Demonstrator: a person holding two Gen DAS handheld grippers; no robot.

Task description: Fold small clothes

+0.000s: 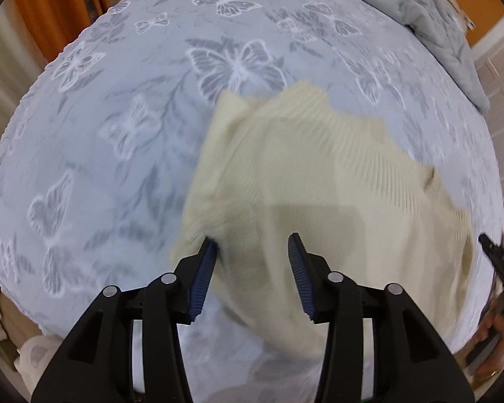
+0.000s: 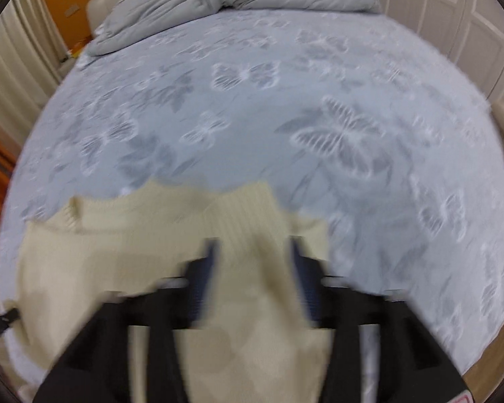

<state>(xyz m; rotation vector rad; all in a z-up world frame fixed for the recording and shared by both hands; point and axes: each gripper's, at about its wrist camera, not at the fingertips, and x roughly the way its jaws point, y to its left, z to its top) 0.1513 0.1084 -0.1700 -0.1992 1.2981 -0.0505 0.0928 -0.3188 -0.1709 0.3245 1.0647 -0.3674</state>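
Note:
A cream ribbed knit sweater (image 1: 319, 174) lies on the butterfly-print bedsheet (image 1: 117, 117). My left gripper (image 1: 252, 238) hangs over its near left part, jaws apart; the left fingertip (image 1: 210, 245) sits at a raised cloth edge, and nothing is pinched between the pads. The right gripper's black finger (image 1: 497, 258) shows at the sweater's right edge. In the blurred right wrist view the right gripper (image 2: 253, 240) stands open over a folded part of the sweater (image 2: 134, 245), with cloth below the gap. The left gripper (image 2: 0, 322) peeks in at the far left.
A crumpled grey duvet (image 2: 218, 0) lies at the head of the bed (image 2: 252, 134). White panelled doors (image 2: 453, 6) stand to the right, and orange curtains (image 1: 50, 0) hang to the left. Wide bare sheet stretches beyond the sweater.

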